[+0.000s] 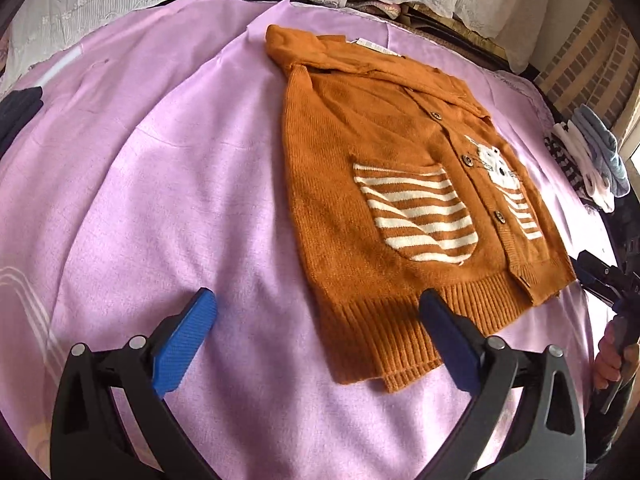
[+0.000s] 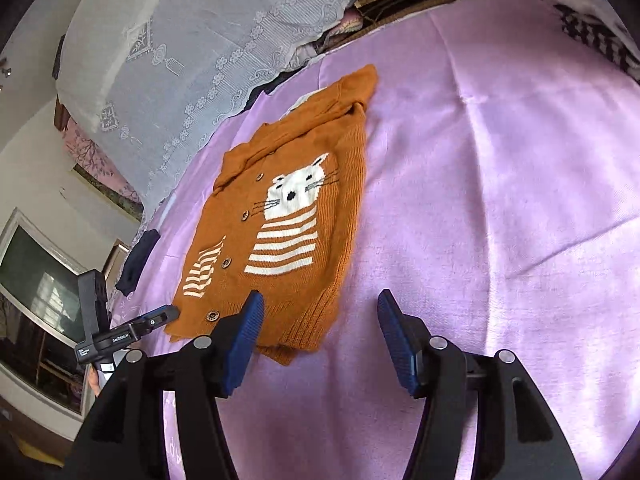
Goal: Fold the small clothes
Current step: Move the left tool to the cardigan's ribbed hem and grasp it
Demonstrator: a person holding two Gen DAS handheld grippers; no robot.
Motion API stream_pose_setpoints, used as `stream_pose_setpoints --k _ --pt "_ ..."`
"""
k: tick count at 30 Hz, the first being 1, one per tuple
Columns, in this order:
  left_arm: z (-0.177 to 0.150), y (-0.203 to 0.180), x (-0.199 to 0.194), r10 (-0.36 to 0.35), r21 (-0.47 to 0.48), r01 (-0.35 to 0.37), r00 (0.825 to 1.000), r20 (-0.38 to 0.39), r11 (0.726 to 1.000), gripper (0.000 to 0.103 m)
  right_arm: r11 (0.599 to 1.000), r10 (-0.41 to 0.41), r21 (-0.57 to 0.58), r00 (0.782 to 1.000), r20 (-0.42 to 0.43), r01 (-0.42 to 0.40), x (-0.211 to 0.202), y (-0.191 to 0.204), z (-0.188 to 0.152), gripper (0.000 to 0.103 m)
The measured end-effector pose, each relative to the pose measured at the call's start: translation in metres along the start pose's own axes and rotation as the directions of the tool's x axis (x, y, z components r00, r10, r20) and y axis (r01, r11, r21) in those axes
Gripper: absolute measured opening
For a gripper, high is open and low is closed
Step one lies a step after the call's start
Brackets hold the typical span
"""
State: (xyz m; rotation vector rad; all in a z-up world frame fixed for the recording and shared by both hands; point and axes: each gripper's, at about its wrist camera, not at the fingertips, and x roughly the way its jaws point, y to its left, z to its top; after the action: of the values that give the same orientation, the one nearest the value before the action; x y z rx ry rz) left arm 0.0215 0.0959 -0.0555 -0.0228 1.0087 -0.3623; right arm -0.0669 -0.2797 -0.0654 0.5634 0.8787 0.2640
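Observation:
An orange knitted cardigan (image 1: 384, 184) with striped pockets, a white cat figure and dark buttons lies flat on the lilac cloth, its sleeves folded in along the sides. My left gripper (image 1: 316, 312) stands open just short of the ribbed hem, its right finger over the hem's near corner and nothing between the pads. In the right wrist view the same cardigan (image 2: 296, 216) lies ahead and to the left. My right gripper (image 2: 320, 312) is open, with its left finger above the hem corner and bare cloth between the pads.
Lilac cloth (image 1: 160, 200) covers the bed. A lace-covered pile (image 2: 192, 60) lies along the far side. Folded dark clothing (image 1: 18, 108) sits at the left edge, and a heap of small garments (image 1: 592, 156) at the right. The other gripper and a hand (image 1: 612, 344) show at the right edge.

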Motion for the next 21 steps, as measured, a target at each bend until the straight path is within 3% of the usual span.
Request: stream_pose_setpoints --k 7,11,13,16,19,20,21 --pt "0.005 -0.016 0.012 -0.051 0.051 0.052 0.999 -0.012 0.997 0.098 0.999 -0.012 -0.043 1.000 -0.018 0.011 0.016 0.011 -0.002 0.058" --pt "0.003 -0.016 0.007 -0.128 0.043 0.128 0.992 -0.002 0.991 0.098 0.999 0.002 -0.043 0.999 -0.051 -0.004 0.022 0.011 -0.002 0.038" --pt "0.001 -0.021 0.005 -0.182 0.055 0.183 0.983 -0.009 0.982 0.098 0.999 0.028 -0.040 0.997 -0.070 -0.030 0.024 0.012 -0.004 0.036" --pt "-0.001 -0.027 0.008 -0.173 0.082 0.174 0.985 -0.017 0.981 0.098 0.998 0.054 -0.032 0.995 -0.084 -0.057 0.028 0.014 -0.006 0.033" --pt "0.000 -0.022 0.007 -0.212 0.059 0.212 0.977 -0.008 0.975 0.096 0.997 0.073 -0.006 0.994 -0.084 -0.074 0.030 0.010 -0.006 0.018" --pt "0.001 -0.019 0.007 -0.222 0.047 0.222 0.975 0.000 0.974 0.093 0.996 0.087 0.012 0.993 -0.084 -0.087 0.030 0.007 -0.007 0.011" --pt "0.000 -0.017 0.005 -0.221 0.037 0.220 0.975 0.013 0.975 0.081 0.995 0.102 0.026 0.991 -0.081 -0.100 0.029 0.004 -0.007 0.009"
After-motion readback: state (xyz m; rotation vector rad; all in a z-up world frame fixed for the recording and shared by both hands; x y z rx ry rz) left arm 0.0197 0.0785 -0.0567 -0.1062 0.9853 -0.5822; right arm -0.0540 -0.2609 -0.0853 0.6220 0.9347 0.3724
